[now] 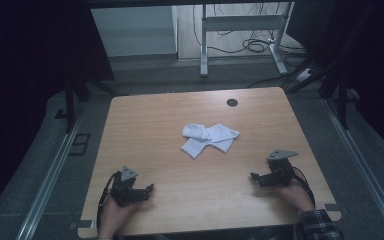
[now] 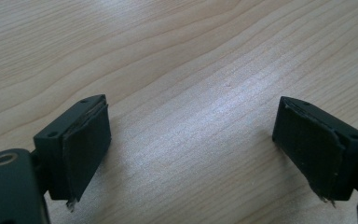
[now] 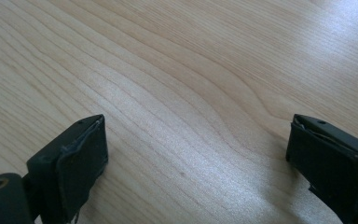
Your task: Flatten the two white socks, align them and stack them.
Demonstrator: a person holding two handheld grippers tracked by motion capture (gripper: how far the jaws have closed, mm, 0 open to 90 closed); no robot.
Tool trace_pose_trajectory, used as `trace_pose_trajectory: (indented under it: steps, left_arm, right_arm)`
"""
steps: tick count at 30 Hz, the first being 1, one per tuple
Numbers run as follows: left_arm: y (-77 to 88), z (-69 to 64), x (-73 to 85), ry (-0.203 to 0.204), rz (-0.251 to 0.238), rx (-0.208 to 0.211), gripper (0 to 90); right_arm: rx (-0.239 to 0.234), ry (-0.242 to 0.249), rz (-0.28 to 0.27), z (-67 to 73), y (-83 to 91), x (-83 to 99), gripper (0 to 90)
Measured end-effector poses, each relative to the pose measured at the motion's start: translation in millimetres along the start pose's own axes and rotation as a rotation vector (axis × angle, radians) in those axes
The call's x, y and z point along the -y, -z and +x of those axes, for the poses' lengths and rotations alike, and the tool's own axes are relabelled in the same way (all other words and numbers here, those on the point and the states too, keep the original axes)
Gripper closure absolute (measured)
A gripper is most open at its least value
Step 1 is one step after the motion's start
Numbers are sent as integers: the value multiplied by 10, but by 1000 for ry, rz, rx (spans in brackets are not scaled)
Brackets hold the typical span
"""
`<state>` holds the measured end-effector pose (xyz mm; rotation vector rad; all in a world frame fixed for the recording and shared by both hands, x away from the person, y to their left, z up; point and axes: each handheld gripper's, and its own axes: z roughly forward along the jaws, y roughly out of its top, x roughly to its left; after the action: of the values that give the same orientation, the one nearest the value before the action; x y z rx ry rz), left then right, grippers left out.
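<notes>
Evidently the work has not begun in earnest: the left hand-held gripper and the right hand-held gripper both rest low at the near edge of the table, each with its jaws spread wide and nothing between them. In the left gripper view and the right gripper view alike, the black pads frame only bare wood grain. The white socks lie in a loose, crossed heap at about the middle of the table, well apart from both hand-held grippers, one partly over the other, the rounded toe end of one pointing left.

My judgement is that this is the starting pose before a reach. The next move calls for bringing one or both hand-held grippers forward and inward to the heap, coming down on an edge or cuff where the fabric is thin enough to pinch, and keeping the jaws off the wood so that they catch cloth and not the surface. Since the socks overlap, lifting one will likely drag the other.

The table is light wood with a round cable hole near its far edge. Beyond it the room is dim: grey floor, a white metal frame with loose cables beneath it, and dark curtains at both sides.
</notes>
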<state>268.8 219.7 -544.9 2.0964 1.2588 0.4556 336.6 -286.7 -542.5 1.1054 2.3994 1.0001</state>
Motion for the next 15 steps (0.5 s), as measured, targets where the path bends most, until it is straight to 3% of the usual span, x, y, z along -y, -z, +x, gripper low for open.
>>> trace_pose_trajectory:
  steps: [15]
  left_arm:
    - [0, 0, 0, 0, 1, 0, 115]
  right_arm:
    - [2, 1, 9, 6, 5, -6, 50]
